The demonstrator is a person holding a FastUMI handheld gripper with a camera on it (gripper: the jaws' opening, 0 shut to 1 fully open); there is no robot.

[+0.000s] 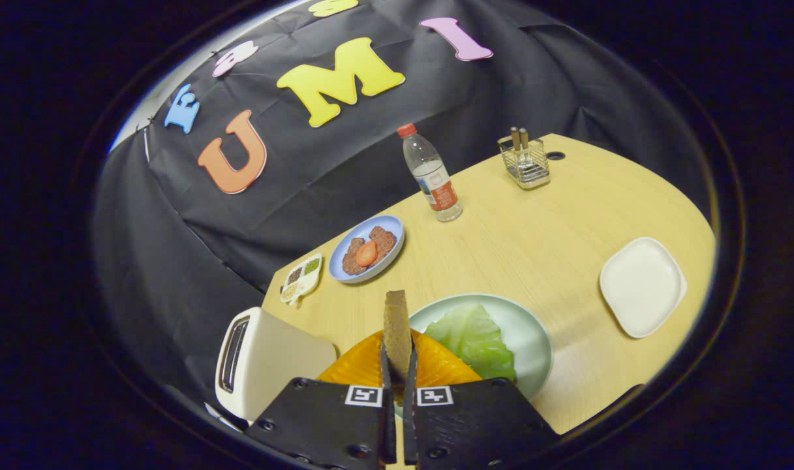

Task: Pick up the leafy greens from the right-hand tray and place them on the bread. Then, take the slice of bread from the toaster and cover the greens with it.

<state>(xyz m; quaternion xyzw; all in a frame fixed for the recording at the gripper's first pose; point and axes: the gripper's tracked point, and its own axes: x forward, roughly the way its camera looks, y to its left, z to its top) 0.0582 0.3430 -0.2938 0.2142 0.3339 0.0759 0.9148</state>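
My gripper (397,365) is shut on a brown slice of bread (397,323), held edge-on and upright between the two fingers. Just beyond the fingers, to their right, a pale green leaf of greens (473,338) lies on a light green plate (534,339). An orange plate (361,365) shows under the fingers; the gripper hides what lies on it. The white toaster (266,359) stands to the left of the fingers, with its slot facing left.
A blue plate (344,267) with brown patties and a tomato slice sits further back. Beside it is a small seasoning tray (301,277). A water bottle (431,175) and a wire utensil holder (526,163) stand near the wall. A white square plate (641,286) lies at the right.
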